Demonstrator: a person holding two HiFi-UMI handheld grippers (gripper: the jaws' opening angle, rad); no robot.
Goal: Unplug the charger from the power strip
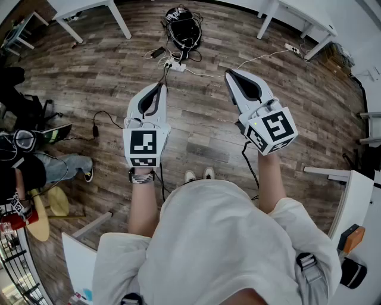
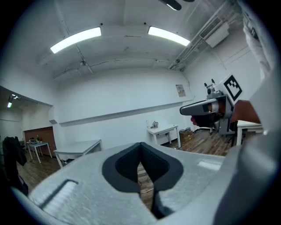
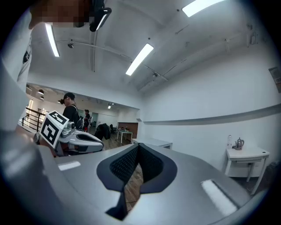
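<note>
A white power strip (image 1: pixel 177 65) lies on the wood floor far ahead, with cables and small plugs bunched at its left end; I cannot make out the charger itself. A small black device (image 1: pixel 158 52) lies just beyond it. I hold both grippers level at chest height, well above the floor. The left gripper (image 1: pixel 161 86) is shut and empty, its pads meeting at the tips (image 2: pixel 140 145). The right gripper (image 1: pixel 228 73) is likewise shut with nothing in it (image 3: pixel 137 147). Each gripper view shows the other gripper alongside: the right gripper's body (image 2: pixel 206 107) and the left gripper's body (image 3: pixel 74 138).
A black bag (image 1: pixel 183 27) with coiled cables sits beyond the strip. White tables (image 1: pixel 89 9) (image 1: pixel 303 21) stand at the back, and a white desk (image 1: pixel 357 190) at the right. A seated person (image 1: pixel 36 167) and a yellow stool (image 1: pixel 50 205) are at the left. A black adapter (image 1: pixel 95 129) lies on the floor.
</note>
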